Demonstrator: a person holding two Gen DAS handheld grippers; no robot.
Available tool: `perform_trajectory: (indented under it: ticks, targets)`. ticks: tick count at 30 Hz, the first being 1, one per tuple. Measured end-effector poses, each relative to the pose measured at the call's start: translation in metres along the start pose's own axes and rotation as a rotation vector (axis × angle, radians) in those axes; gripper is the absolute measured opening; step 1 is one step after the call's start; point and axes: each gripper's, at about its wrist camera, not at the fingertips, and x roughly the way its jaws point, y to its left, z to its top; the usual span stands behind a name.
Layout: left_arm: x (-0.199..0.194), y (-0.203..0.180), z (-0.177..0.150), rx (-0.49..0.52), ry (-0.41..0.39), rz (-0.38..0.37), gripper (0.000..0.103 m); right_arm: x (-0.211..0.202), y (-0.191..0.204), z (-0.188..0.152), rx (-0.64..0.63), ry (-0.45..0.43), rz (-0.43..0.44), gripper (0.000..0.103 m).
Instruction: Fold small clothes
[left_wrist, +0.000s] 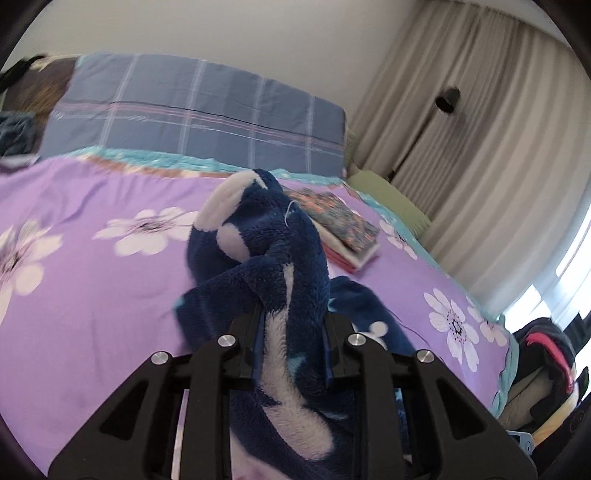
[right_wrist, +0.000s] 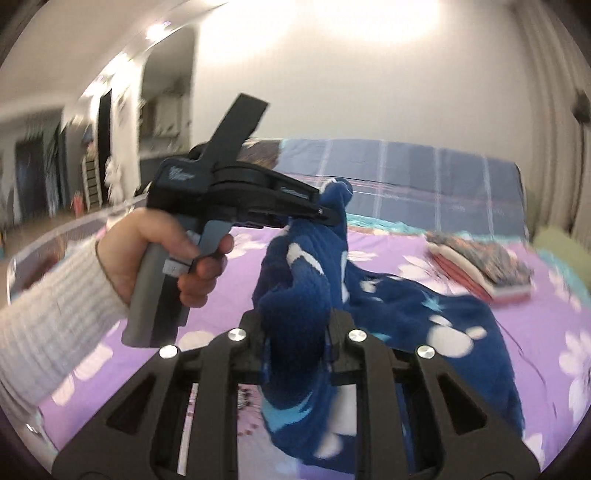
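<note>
Gripping the blue fleece garment (left_wrist: 280, 258), both claws held it up off the purple floral bedspread (left_wrist: 92, 295).
Left gripper (left_wrist: 293, 332) and right gripper (right_wrist: 295, 332) pinched bunched fleece; folded clothes (left_wrist: 343, 229) sat near the bed's far edge, open bedspread alongside.

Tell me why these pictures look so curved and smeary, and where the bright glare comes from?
Both views bulge from fisheye lenses. Left wrist view: the window blows out white and the purple bedspread is smeared. Right wrist view: glare washes the wall; the sleeve and folded pile blur.
</note>
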Motion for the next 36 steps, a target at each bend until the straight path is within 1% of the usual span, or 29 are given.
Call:
perform_trajectory:
  ticks: [3, 4, 5, 7, 9, 10, 13, 15, 17, 19, 22, 25, 28, 29, 30, 31, 32, 33, 35, 36]
  targets:
    - [0.035, -0.041, 0.005, 0.070, 0.047, -0.001, 0.024, -0.017, -0.051, -0.003, 0.107, -0.001, -0.017, 0.019]
    - [0.055, -0.060, 0.005, 0.103, 0.073, -0.002, 0.024, -0.022, -0.067, -0.005, 0.144, 0.000, -0.022, 0.019]
    - [0.063, -0.068, 0.003, 0.119, 0.089, -0.004, 0.024, -0.027, -0.086, -0.009, 0.190, 0.004, -0.027, 0.019]
    - [0.096, -0.095, -0.002, 0.159, 0.137, -0.004, 0.025, -0.033, -0.117, -0.017, 0.267, 0.014, -0.030, 0.019]
    - [0.120, -0.114, -0.009, 0.192, 0.169, 0.000, 0.027, -0.040, -0.149, -0.031, 0.330, 0.027, -0.032, 0.019]
    - [0.133, -0.123, -0.014, 0.215, 0.190, 0.004, 0.027, -0.044, -0.167, -0.042, 0.366, 0.040, -0.042, 0.019]
    - [0.183, -0.152, -0.035, 0.279, 0.274, 0.036, 0.032, -0.046, -0.194, -0.071, 0.460, 0.089, -0.043, 0.019]
    - [0.203, -0.161, -0.043, 0.299, 0.298, 0.060, 0.038, -0.042, -0.219, -0.098, 0.560, 0.136, -0.036, 0.019]
    - [0.215, -0.168, -0.046, 0.303, 0.304, 0.068, 0.042, -0.041, -0.237, -0.118, 0.657, 0.160, -0.017, 0.019]
    - [0.220, -0.172, -0.046, 0.303, 0.309, 0.072, 0.043, -0.037, -0.256, -0.137, 0.770, 0.176, 0.033, 0.019]
    - [0.220, -0.176, -0.045, 0.308, 0.308, 0.062, 0.048, -0.038, -0.266, -0.148, 0.832, 0.178, 0.088, 0.020]
    - [0.201, -0.176, -0.040, 0.289, 0.273, 0.019, 0.049, -0.039, -0.259, -0.146, 0.802, 0.174, 0.094, 0.020]
    - [0.165, -0.176, -0.036, 0.315, 0.210, 0.002, 0.050, -0.041, -0.254, -0.143, 0.767, 0.164, 0.083, 0.021]
    - [0.146, -0.173, -0.037, 0.334, 0.181, 0.010, 0.051, -0.042, -0.254, -0.144, 0.772, 0.161, 0.090, 0.021]
    - [0.132, -0.168, -0.040, 0.348, 0.161, 0.025, 0.055, -0.043, -0.255, -0.145, 0.782, 0.158, 0.100, 0.021]
    - [0.114, -0.160, -0.046, 0.369, 0.137, 0.052, 0.058, -0.043, -0.257, -0.146, 0.790, 0.155, 0.108, 0.021]
    - [0.105, -0.155, -0.050, 0.387, 0.123, 0.080, 0.059, -0.044, -0.258, -0.147, 0.797, 0.149, 0.119, 0.021]
    - [0.096, -0.148, -0.057, 0.412, 0.111, 0.126, 0.059, -0.044, -0.258, -0.148, 0.800, 0.145, 0.125, 0.021]
    - [0.084, -0.132, -0.073, 0.463, 0.103, 0.247, 0.059, -0.043, -0.259, -0.147, 0.802, 0.139, 0.135, 0.021]
    - [0.081, -0.124, -0.080, 0.471, 0.108, 0.276, 0.059, -0.044, -0.259, -0.146, 0.807, 0.135, 0.144, 0.021]
